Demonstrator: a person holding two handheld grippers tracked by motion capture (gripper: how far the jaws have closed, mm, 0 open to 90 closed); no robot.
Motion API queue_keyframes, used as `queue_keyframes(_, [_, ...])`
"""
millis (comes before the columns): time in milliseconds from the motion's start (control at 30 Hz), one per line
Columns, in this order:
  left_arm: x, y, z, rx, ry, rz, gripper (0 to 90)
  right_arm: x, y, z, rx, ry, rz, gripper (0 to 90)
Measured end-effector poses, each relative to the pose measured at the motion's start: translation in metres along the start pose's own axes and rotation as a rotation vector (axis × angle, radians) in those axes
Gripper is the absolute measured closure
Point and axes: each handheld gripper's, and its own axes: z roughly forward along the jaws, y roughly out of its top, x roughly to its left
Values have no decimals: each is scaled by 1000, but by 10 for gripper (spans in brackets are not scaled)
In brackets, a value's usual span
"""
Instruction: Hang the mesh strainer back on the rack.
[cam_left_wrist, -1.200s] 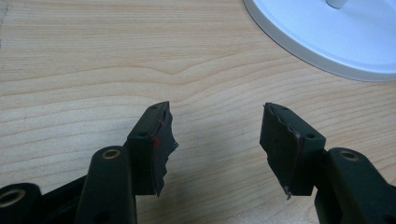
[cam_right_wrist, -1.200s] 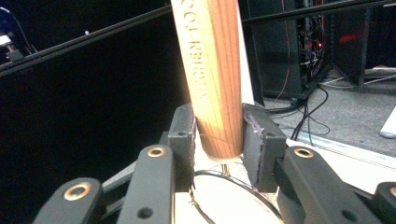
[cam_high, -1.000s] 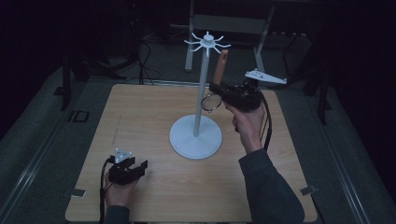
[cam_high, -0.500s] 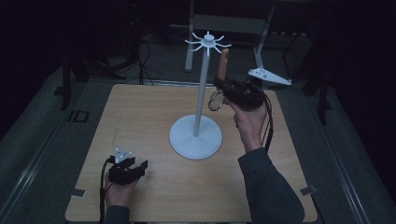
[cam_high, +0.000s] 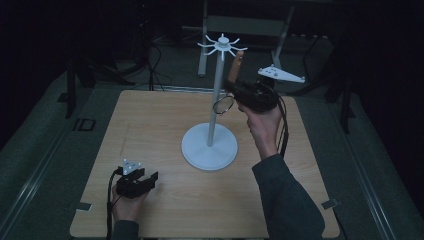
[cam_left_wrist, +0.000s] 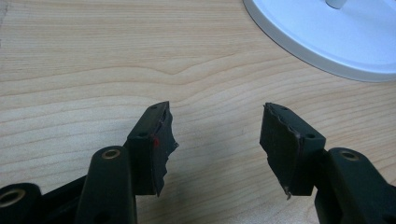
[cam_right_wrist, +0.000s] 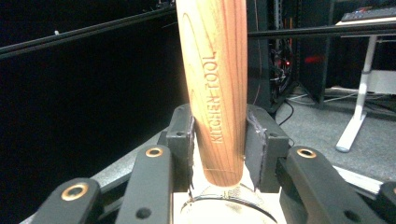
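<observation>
right gripper (cam_right_wrist: 217, 140) was clamped on the wooden handle (cam_right_wrist: 214, 84) of a small strainer (cam_high: 223, 105), held up beside the stand's pole (cam_high: 215, 107), below the hooks (cam_high: 222, 46). not hung yet, looked like. left gripper (cam_left_wrist: 217, 140) rested spread and empty on the table (cam_high: 150, 125).

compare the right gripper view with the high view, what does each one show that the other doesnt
Only the right gripper view shows the words KITCHEN TOOL stamped down the wooden handle and its lower end pinched between the two black pads.

Only the high view shows the white stand with its crown of hooks, the wooden table, the left gripper low near the table's front edge, and the person's right hand raising the right gripper beside the stand's pole.

Both show that handle gripped and a metal ring at its lower end.
</observation>
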Motion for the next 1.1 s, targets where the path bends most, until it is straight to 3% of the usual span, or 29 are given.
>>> queue_keyframes(233, [0, 0, 0, 0, 1, 0, 437, -3, 3, 6, 34, -1, 12, 628])
queue_keyframes(367, [0, 0, 0, -1, 0, -2, 436, -5, -1, 6, 31, -12, 23, 552])
queue_keyframes(733, [0, 0, 0, -2, 3, 1, 436, -9, -8, -14, -13, -89, 5, 335])
queue_keyframes(1100, [0, 0, 0, -2, 5, 1, 435, -17, -20, -32, 6, -123, -20, 299])
